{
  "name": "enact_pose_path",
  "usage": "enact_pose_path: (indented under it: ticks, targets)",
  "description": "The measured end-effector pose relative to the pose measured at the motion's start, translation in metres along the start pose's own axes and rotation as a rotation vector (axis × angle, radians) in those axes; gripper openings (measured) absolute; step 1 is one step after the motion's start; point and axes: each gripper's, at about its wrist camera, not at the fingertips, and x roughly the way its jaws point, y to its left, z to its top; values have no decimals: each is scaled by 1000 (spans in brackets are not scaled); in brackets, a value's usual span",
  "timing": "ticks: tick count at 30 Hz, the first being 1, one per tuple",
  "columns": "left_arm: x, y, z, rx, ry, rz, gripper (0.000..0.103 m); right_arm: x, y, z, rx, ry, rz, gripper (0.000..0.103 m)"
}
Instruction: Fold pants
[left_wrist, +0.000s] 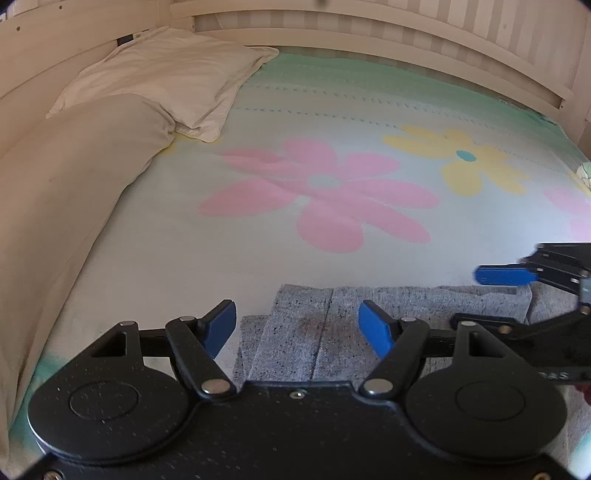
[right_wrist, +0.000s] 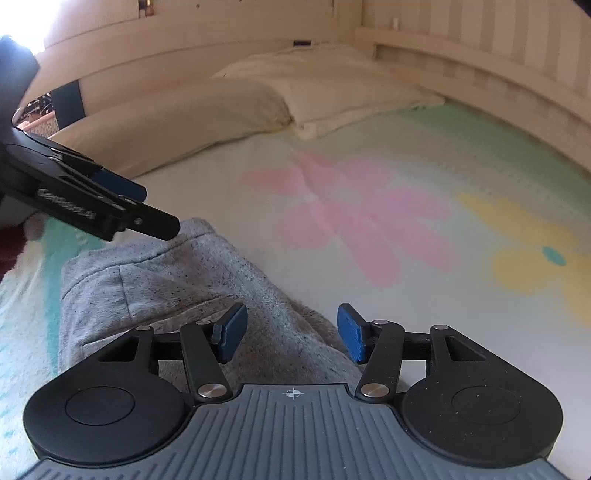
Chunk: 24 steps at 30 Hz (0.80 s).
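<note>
Flower-print sheet (left_wrist: 332, 192) covers a wooden-railed bed (left_wrist: 332, 37) with two pillows (left_wrist: 166, 74).

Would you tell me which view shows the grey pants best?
The right wrist view: the grey pants spread across its lower left, seams visible. The left wrist view shows only a folded strip behind the left gripper.

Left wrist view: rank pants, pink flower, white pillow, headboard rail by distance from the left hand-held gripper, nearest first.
1. Pants: grey, right under and between the fingers of the open left hand-held gripper.
2. Pink flower: printed on the sheet, mid-bed, straight ahead.
3. White pillow: far left, at the head of the bed.
4. Headboard rail: beyond the pillow, along the bed's far edge.
</note>
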Motion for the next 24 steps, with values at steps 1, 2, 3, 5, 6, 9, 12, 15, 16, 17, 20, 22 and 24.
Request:
enact_pose_path:
  ticks: [1,2,3,5,6,9,12,15,16,17,20,22,24]
  targets:
    - [-1,0,-1,4,-1,-6,75,3,0,0,-4,11,15,49]
    - [-1,0,-1,8,-1,-13,75,6,1,-1,-10,28,36,26]
    - [-1,1,-2,14,-3,-23,75,7,3,-3,-17,42,60,9]
    - [-3,0,-4,34,-10,-39,75,-1,12,-10,-71,20,56,2]
    - [-5,-1,-4,46,-17,-49,77,-9,18,-15,-115,-4,57,2]
    - [-9,-3,-5,75,-46,-70,83,-31,34,-29,-212,-48,64,2]
    - [-15,-8,-7,117,-76,-91,84,-51,48,-42,-289,-88,59,2]
    - [-17,-12,-9,156,-90,-116,85,-69,54,-48,-331,-124,52,2]
    - [-18,-11,-10,154,-91,-133,85,-75,55,-50,-341,-132,48,2]
    - [-18,-10,-10,142,-90,-157,89,-80,55,-52,-347,-139,47,2]
    - [-11,-5,-13,88,-57,-235,93,-87,54,-52,-349,-147,42,2]
    - [-1,-3,-15,43,-12,-297,86,-89,54,-53,-344,-150,36,2]
    - [4,-4,-17,13,6,-332,37,-89,53,-52,-332,-147,29,2]
